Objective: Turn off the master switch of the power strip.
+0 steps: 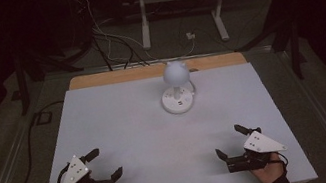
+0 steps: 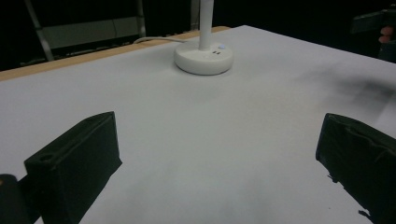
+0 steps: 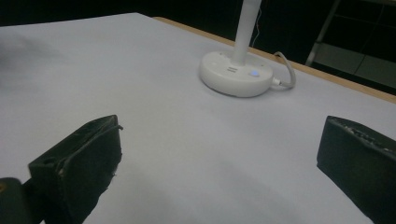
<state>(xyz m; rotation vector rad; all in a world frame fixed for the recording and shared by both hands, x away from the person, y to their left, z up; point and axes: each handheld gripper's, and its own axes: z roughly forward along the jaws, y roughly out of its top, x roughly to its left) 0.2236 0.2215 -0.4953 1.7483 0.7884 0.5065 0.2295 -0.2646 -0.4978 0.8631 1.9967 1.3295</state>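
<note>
Small white lamp (image 1: pixel 176 88) stands on the desk (image 1: pixel 122 129), near the far edge, abt mid btw left & right. It has a round ball head w/ two tiny ears, a thin straight pole & a flat round base like a puck. Looks like smooth plastic. A little blue light glows on the base (image 3: pixel 236 73); a white cord (image 3: pixel 286 70) loops off its back.

Desk top is flat, pale & matte, w/ a wood strip (image 1: pixel 157 70) along the far edge.

Left gripper (image 1: pixel 105 164) sits near the front left corner, jaws wide apart, nothing btw them. Right gripper (image 1: pixel 229 141) sits near the front right corner, jaws wide apart too, nothing in them. Both are well apart from the lamp. Jaws are black, blocky pads; each gripper has a grey three-cornered plate on top. A hand holds each one.
</note>
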